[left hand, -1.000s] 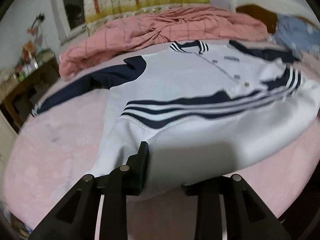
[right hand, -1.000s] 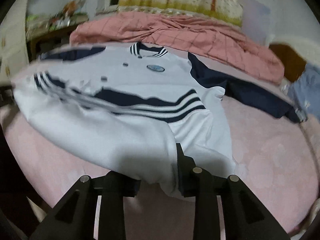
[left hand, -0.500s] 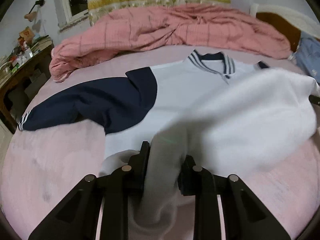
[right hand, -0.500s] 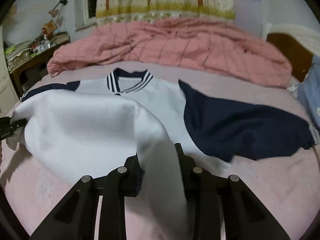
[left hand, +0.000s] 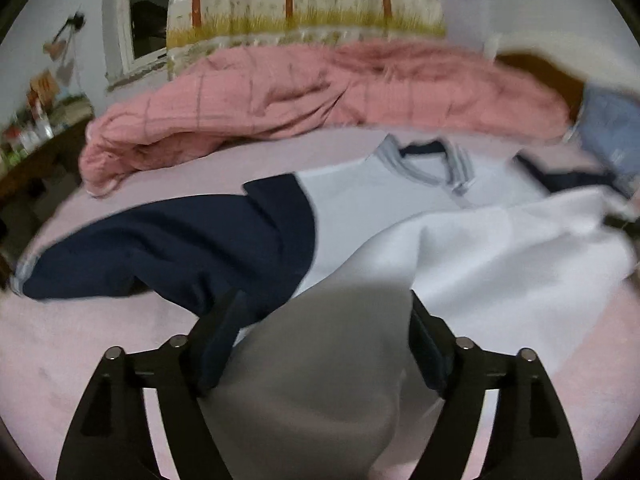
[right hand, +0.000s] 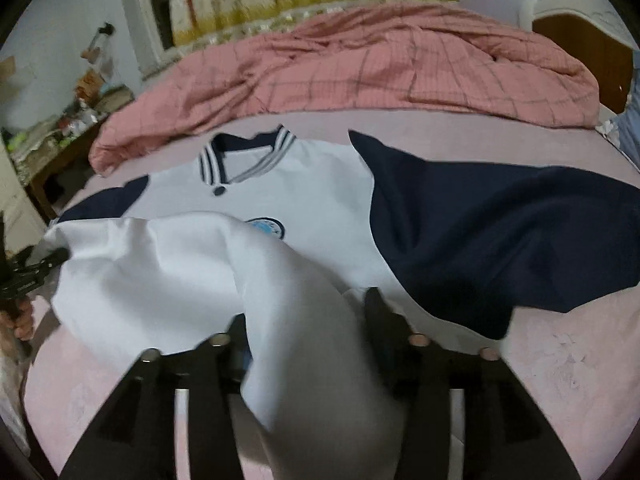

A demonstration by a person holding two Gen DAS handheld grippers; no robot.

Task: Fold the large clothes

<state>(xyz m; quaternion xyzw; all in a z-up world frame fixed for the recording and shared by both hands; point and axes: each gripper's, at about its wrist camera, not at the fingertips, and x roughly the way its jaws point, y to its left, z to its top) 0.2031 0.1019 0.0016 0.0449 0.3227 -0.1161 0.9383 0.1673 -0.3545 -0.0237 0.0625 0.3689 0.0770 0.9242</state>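
White-and-navy jacket [right hand: 304,200] lies on the pink bed [right hand: 560,380], collar away from both claws, bottom hem folded up over the chest toward the collar. Left claw [left hand: 320,328]: jaws have just been opening, now spread, white hem fabric draped loose between them, pads apparently not pressing. Right claw [right hand: 304,320]: same, jaws just opened, spread, white cloth bunched in the gap but seemingly not pinched. Navy sleeve [left hand: 172,240] sprawls ahead-left of the left claw; the other navy sleeve [right hand: 500,240] ahead-right of the right claw. Pink checked quilt [right hand: 380,72] heaped beyond the collar.

Handling, judged: soft, thick knit, light, limp, slides easily on the bedcover, not fragile; sags and bunches when lifted. Best holds: sleeve cuffs or shoulder seams, pinching the edge, both layers together.
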